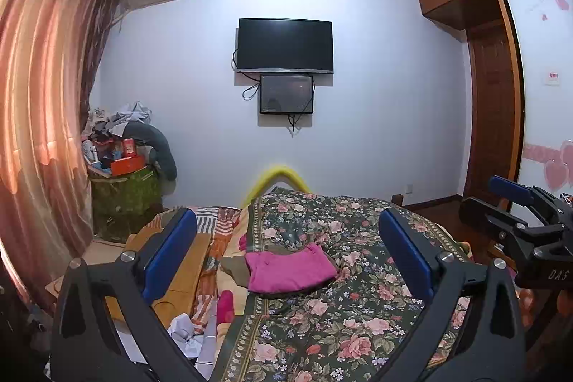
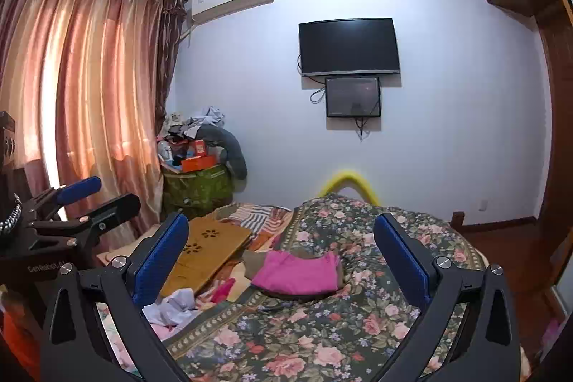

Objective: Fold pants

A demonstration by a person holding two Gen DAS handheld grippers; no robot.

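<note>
Both grippers are hanging above the bed [image 1: 358,328], pointing near level toward the far wall. Left gripper [image 1: 286,238] is standing wide, nothing between the blue pads [image 1: 168,249]. Right gripper [image 2: 283,242] is also gaping wide and empty.

Pants [image 1: 290,269] are lying ahead of both grippers, low between the jaws in each view, well apart from the fingertips. They are sitting as a compact pink stack on the floral quilt [image 1: 340,321], with an olive layer peeking out at the far left edge.

Judgement: the fold is looking finished, or at least the last fold is laid down, and this is the release and back-off stage. If anything is left, it calls for coming back down to the stack and squaring edges or pressing it flat; otherwise just clearing away.

Writing: the right gripper body, seen from the left view, is showing "DAS" [image 1: 557,275]. The left gripper body, seen from the right view, is showing what reads like "GenRobot.AI" [image 2: 46,268], partly blurred. The wall sticker text beside the wardrobe is too small to read.
</note>
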